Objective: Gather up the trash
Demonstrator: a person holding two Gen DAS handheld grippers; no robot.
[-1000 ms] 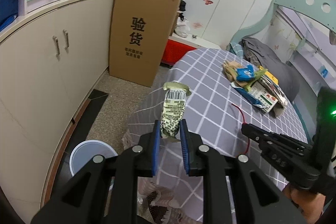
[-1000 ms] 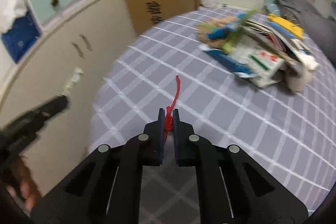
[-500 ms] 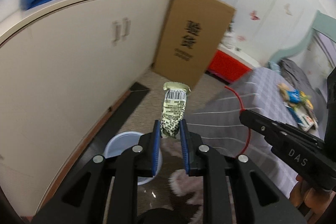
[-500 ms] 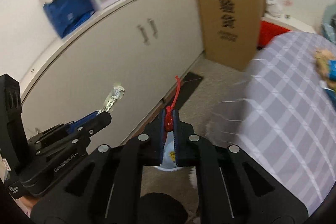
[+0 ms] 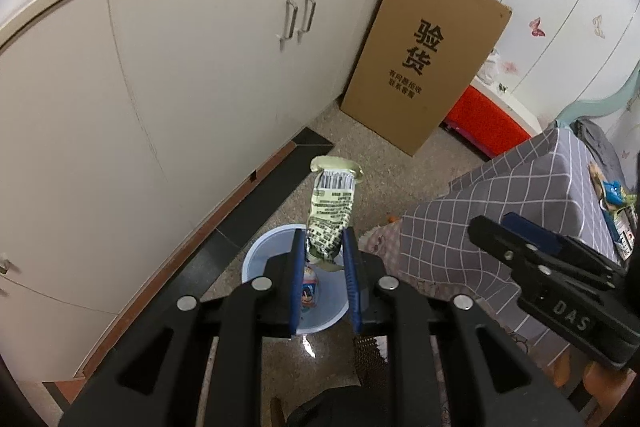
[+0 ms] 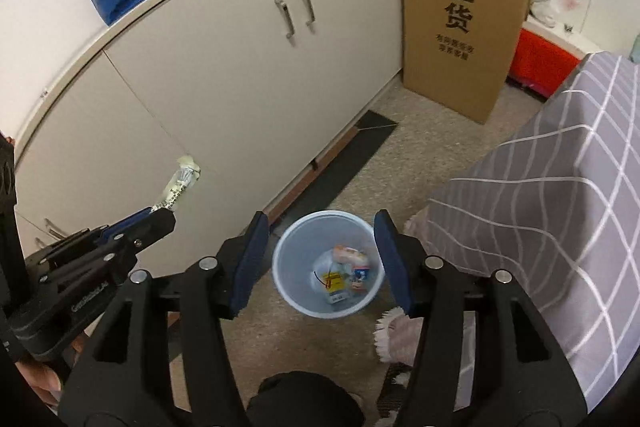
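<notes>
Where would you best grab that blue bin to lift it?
By its rim, from straight above, one finger inside the wall and one outside. The bin stands upright and open-topped, with a thin wall, and looks too wide for the jaws to span. The bed crowds its right side.

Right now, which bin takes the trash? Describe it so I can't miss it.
Start at the long cream cabinet with two metal handles. On the speckled floor at its foot, beside the grey checked bedspread, stands a small round pale-blue bin. It is the only open container there, with wrappers already inside.
</notes>
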